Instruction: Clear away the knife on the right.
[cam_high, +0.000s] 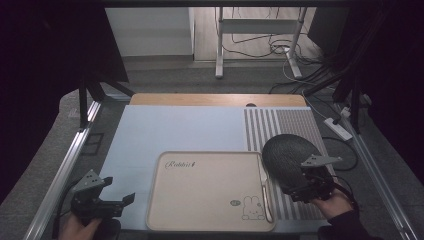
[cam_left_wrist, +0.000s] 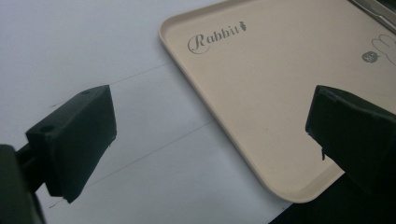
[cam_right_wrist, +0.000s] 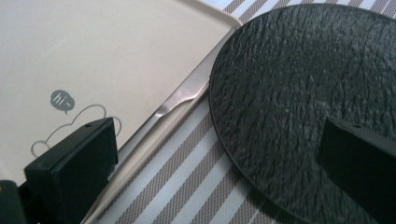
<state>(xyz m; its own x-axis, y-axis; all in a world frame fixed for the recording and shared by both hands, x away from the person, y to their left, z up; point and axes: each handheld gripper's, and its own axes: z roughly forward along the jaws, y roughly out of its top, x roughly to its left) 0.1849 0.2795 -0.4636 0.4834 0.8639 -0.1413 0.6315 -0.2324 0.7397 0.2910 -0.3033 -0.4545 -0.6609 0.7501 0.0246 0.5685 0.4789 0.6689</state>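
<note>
Risk, as judged: knife (cam_right_wrist: 175, 105) lying along right rim of beige tray (cam_high: 200, 200), tucked against black plate (cam_high: 290, 157); careless reach likely knocking plate or sending knife sliding off rim. Right gripper (cam_high: 307, 187) hovering over plate's near edge, jaws spread wide, gripping nothing. Left gripper (cam_high: 102, 200) waiting by tray's left edge over pale blue mat (cam_high: 165, 130), jaws spread wide, empty.

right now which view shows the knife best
The right gripper view: the knife runs close along the tray's right rim beside the black plate, blade and handle distinct. The high view shows it as a thin pale sliver. The left gripper view catches just a metallic strip at its top right corner.
</note>
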